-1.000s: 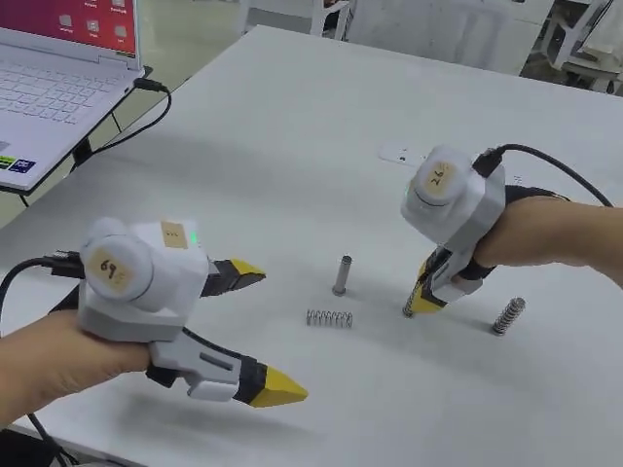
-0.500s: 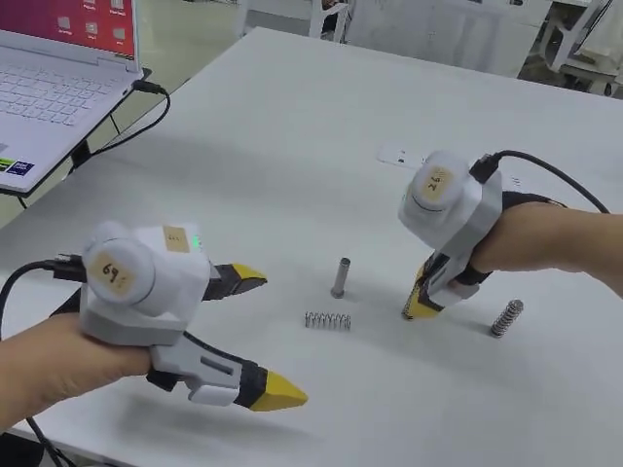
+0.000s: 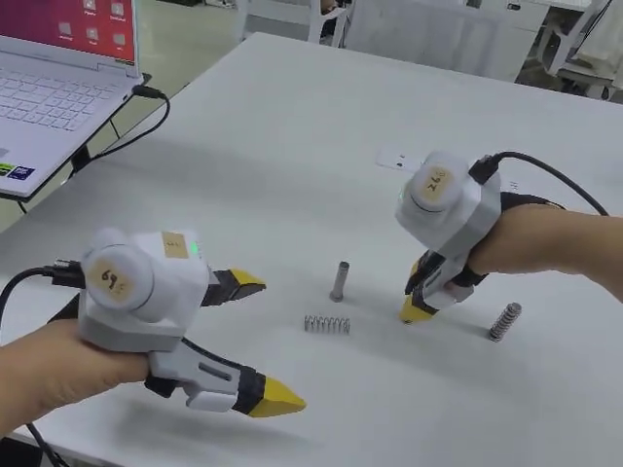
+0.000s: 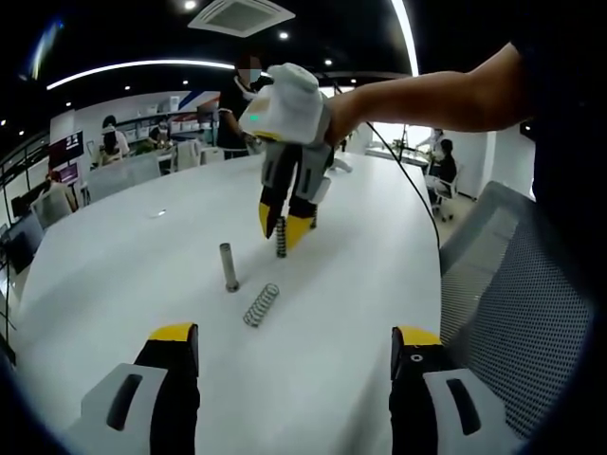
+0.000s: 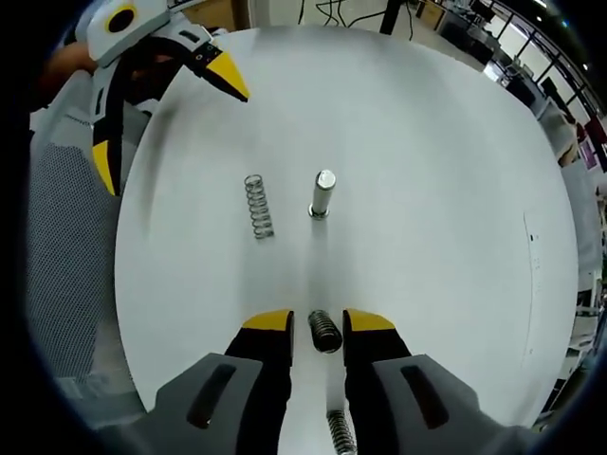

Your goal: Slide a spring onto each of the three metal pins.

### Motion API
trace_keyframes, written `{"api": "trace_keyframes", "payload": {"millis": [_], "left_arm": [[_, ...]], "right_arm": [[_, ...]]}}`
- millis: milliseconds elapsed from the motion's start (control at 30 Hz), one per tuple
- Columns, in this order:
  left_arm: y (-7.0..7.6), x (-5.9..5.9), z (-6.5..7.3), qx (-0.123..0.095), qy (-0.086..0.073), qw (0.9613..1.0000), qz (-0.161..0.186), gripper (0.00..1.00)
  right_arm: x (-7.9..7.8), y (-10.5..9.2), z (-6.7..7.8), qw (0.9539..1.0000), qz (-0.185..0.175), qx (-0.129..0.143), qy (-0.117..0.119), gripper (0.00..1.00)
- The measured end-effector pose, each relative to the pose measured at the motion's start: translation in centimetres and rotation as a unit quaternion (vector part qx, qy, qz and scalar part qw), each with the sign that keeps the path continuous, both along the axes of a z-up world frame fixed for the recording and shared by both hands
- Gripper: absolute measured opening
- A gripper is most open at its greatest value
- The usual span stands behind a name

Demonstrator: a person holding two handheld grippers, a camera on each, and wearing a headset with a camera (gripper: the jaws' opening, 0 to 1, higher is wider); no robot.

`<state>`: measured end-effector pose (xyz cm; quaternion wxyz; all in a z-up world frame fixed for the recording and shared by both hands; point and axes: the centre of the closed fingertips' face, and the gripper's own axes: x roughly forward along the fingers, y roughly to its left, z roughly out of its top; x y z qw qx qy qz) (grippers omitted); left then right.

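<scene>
The white bench [image 3: 292, 126] carries one upright pin [image 3: 340, 280]. A loose spring [image 3: 326, 324] lies near it. A second spring [image 3: 505, 320] lies well apart.

Open laptop [image 3: 54, 92] upper left, black cable [image 3: 146, 115] beside it. White table [image 3: 282, 136]. White chairs [image 3: 574, 49] upper right.

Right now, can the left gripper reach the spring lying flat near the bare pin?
Probably yes: the left gripper has open fingers, bare table lies before the spring, and the right gripper sits beyond.
</scene>
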<state>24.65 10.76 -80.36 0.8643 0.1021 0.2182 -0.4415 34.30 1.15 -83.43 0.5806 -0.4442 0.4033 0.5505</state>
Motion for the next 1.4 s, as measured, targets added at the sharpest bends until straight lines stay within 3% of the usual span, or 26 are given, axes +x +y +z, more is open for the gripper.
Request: {"api": "trace_keyframes", "payload": {"millis": [267, 567, 1033, 1400], "left_arm": [[0.0, -0.1, 0.0, -0.001, -0.001, 1.0, 0.0, 0.8], [0.1, -0.3, 0.1, -0.001, -0.001, 1.0, 0.002, 0.79], [0.1, -0.8, 0.4, -0.001, -0.002, 1.0, 0.004, 0.78], [0.9, -0.7, -0.1, -0.003, 0.0, 0.9999, 0.01, 0.78]], "right_arm": [[-0.7, 1.4, 0.9, 0.9997, 0.018, 0.01, -0.009, 0.19], [-1.8, 3.3, 1.1, 0.9988, 0.046, 0.017, -0.003, 0.18], [-4.1, 5.7, -0.1, 0.996, 0.088, 0.008, 0.007, 0.15], [-4.0, 6.4, -1.9, 0.9955, 0.094, -0.001, 0.013, 0.14]]}}
